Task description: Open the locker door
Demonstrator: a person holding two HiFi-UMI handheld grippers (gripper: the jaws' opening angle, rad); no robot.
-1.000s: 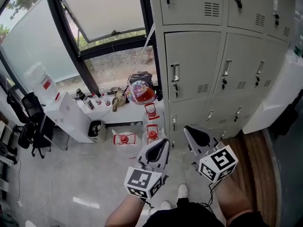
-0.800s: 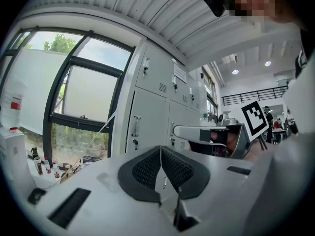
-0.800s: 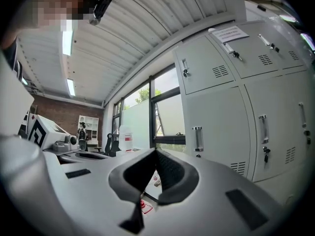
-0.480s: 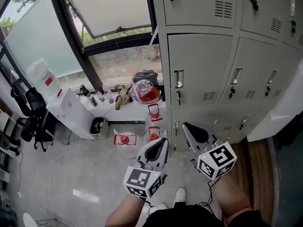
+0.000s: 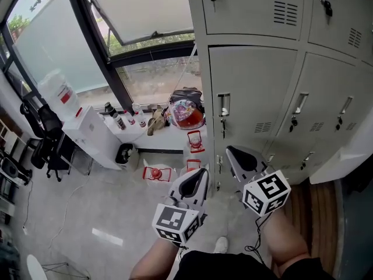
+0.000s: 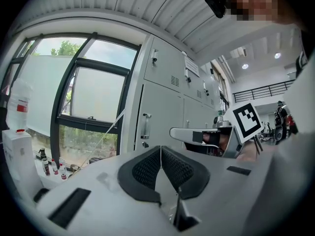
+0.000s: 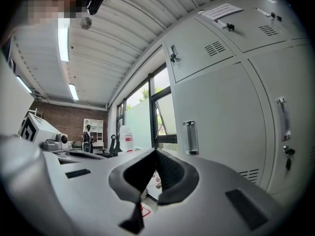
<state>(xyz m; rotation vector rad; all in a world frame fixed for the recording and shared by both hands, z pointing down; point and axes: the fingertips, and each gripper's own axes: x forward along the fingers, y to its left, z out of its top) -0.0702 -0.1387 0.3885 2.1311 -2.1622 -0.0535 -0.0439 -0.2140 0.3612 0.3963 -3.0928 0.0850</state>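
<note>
**ENTRY 1 – target.** Pale grey metal locker door (image 5: 256, 92), mid row, at the left edge of the locker bank (image 5: 349, 34). Upright chrome pull handle (image 5: 224, 105) is running along the door's left edge, w/ a small lock (image 5: 223, 124) just below. The door is sitting shut and nothing is touching it.

**ENTRY 2 – grippers.** Your left gripper (image 5: 200, 177) & right gripper (image 5: 234, 155) are both pointing level at the bank. Both sets of jaws are clenched tip to tip w/ nothing between them.

**ENTRY 3 – change.** Vs. a sec ago you're closing in. The bank is filling more of the head view and the handle is coming nearer the right gripper, though still apart from it. Approx. reading: you're still approaching, so the task is barely begun. The right gripper's jaws will prob. need parting before taking the handle.

**ENTRY 4 – surroundings.**
- Red-patterned backpack (image 5: 186, 112) & small bottles (image 5: 119, 118) are sitting on the white window ledge (image 5: 163, 139), at the end next to the bank.
- White water dispenser (image 5: 64, 98) & black office chair (image 5: 44, 133) are standing well off by the window.
- Red-and-white containers (image 5: 154, 172) are lying on the grey floor (image 5: 87, 214) by the bank's bottom-left corner.

**ENTRY 5 – obstructions.** Nothing is standing btw. the grippers & the handle. The left gripper is hovering near the door's handle side and may be sitting in the swing path.
</note>
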